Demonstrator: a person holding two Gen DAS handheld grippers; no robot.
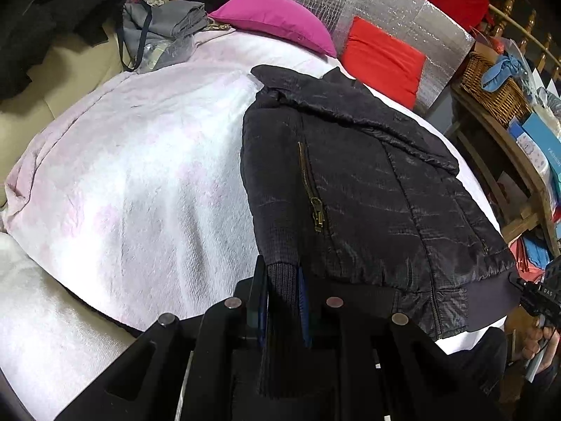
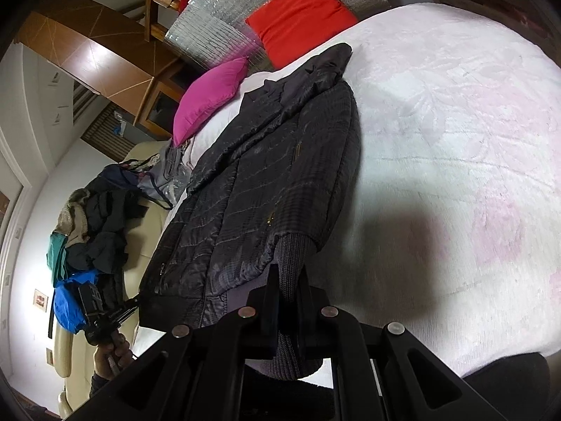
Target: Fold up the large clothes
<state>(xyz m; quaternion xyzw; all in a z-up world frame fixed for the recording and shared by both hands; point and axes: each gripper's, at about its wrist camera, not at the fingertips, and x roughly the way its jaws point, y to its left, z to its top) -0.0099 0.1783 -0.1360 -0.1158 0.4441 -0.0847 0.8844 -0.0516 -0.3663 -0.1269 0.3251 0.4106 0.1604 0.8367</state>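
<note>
The left tool [image 1: 282,282] pinches one ribbed knit cuff [image 1: 282,280] of the black quilted jacket [image 1: 368,182]; the right tool [image 2: 289,287] clamps the other cuff [image 2: 292,256]. The jacket lies on the pale pink blanket [image 1: 140,161] over the bed, below the magenta pillow [image 1: 277,21] and red cushion [image 1: 382,59].

A dark quilted jacket [image 1: 368,189] lies spread flat on the pale bedspread, collar end toward the cushions and ribbed hem toward the near edge. Its shiny fabric is stitched in panels, and a brass zipper [image 1: 310,189] runs down the front. One ribbed knit cuff [image 1: 282,280] hangs at the near edge.
</note>
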